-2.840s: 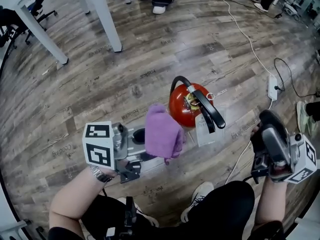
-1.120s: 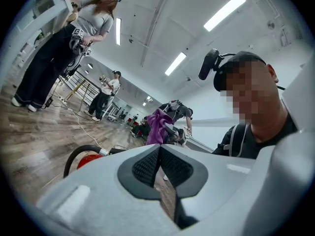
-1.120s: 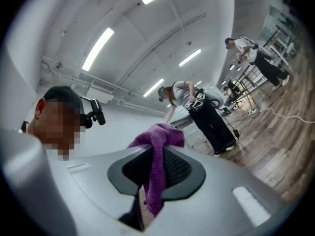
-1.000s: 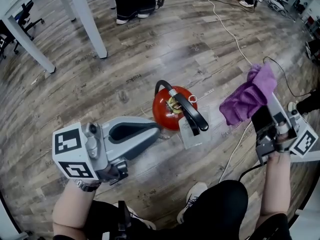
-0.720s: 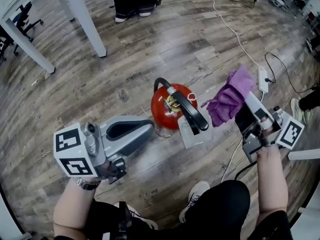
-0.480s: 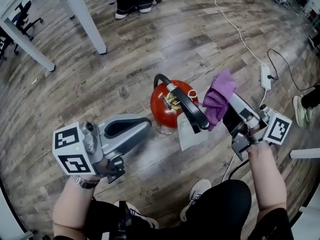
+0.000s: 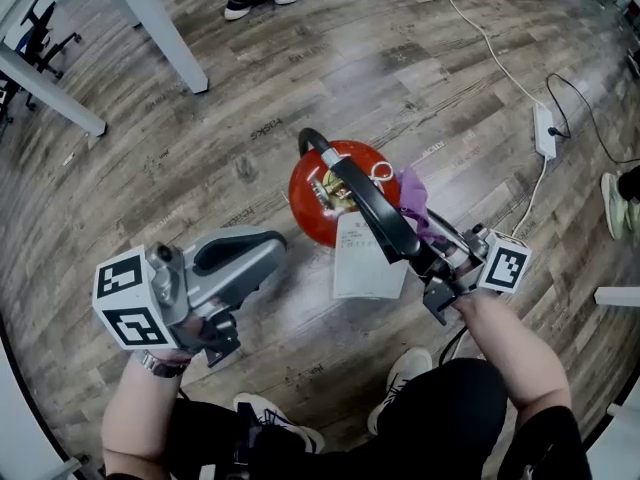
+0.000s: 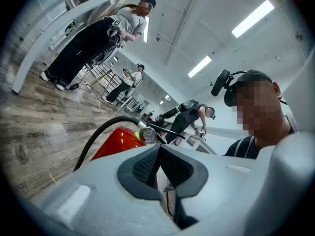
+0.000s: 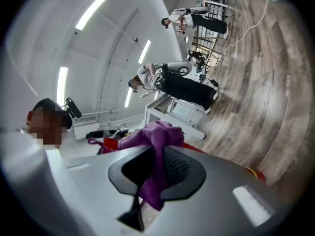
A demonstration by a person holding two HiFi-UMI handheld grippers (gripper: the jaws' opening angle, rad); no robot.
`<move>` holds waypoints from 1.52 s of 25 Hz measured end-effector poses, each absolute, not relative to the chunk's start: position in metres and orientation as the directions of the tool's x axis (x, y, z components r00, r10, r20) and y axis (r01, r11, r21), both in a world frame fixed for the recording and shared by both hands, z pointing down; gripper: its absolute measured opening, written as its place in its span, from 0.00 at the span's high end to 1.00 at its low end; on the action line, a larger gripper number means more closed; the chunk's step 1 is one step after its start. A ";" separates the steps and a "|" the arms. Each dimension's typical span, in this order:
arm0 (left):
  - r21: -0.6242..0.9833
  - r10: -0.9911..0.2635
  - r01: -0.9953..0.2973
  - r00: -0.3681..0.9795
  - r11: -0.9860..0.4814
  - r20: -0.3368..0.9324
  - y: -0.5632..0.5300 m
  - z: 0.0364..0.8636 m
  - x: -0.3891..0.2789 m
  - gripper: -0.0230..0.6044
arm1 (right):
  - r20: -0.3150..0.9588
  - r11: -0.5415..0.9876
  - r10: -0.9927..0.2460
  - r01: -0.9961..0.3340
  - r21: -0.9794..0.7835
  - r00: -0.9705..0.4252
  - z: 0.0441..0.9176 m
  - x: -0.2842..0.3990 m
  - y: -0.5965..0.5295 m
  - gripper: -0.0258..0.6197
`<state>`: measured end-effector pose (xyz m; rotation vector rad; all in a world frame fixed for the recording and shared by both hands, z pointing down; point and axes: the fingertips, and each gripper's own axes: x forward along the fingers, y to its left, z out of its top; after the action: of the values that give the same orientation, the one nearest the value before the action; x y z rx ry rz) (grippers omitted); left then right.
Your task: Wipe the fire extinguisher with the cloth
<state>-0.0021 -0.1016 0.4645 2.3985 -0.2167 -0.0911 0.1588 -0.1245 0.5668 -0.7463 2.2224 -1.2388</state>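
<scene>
The red fire extinguisher [image 7: 312, 200] stands upright on the wood floor, with a black handle [image 7: 372, 211] on top and a white tag [image 7: 365, 261] hanging from it. My right gripper [image 7: 424, 230] is shut on the purple cloth [image 7: 411, 190], which lies against the extinguisher's right side, just under the handle. In the right gripper view the cloth [image 9: 156, 134] bunches out between the pads, with the red body [image 9: 199, 150] behind it. My left gripper [image 7: 262, 251] is shut and holds nothing, a short way left of the extinguisher [image 8: 114, 142].
White table legs [image 7: 152, 26] stand at the upper left. A power strip [image 7: 545, 131] and its white cable lie on the floor at the right. A bystander's shoes [image 7: 240, 8] are at the top, and my own shoe [image 7: 405, 370] is below the extinguisher. Other people stand farther off.
The cloth was in my left gripper in the oldest frame; the right gripper now has it and has swung down from the upper right to the extinguisher's side. The left gripper sank a little.
</scene>
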 end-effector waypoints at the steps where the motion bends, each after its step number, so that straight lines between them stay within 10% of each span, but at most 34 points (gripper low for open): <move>1: 0.675 -0.182 -0.136 0.983 -0.725 0.002 -0.102 0.469 -0.003 0.96 | -0.136 0.423 -0.665 -0.221 -0.879 -0.734 0.582 0.157 -0.123 0.87; 16: 0.731 -0.196 -0.207 0.975 -0.650 0.101 -0.100 0.517 -0.012 0.96 | 0.387 -0.032 -0.550 -0.444 -0.895 -0.740 0.879 0.128 -0.079 0.87; 28: 0.722 -0.195 -0.196 0.977 -0.663 0.087 -0.097 0.516 -0.015 0.96 | 0.014 0.289 -0.642 -0.259 -0.922 -0.766 0.716 0.175 -0.148 0.87; 38: 0.702 -0.205 -0.160 0.979 -0.694 0.021 -0.094 0.491 -0.024 0.96 | -0.155 0.742 -0.356 -0.178 -0.647 -0.921 0.474 0.165 -0.172 0.87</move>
<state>-0.0242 -0.0940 0.4914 2.3508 -0.2538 -0.0751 0.1653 -0.1723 0.4742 -0.4186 2.6741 -0.9531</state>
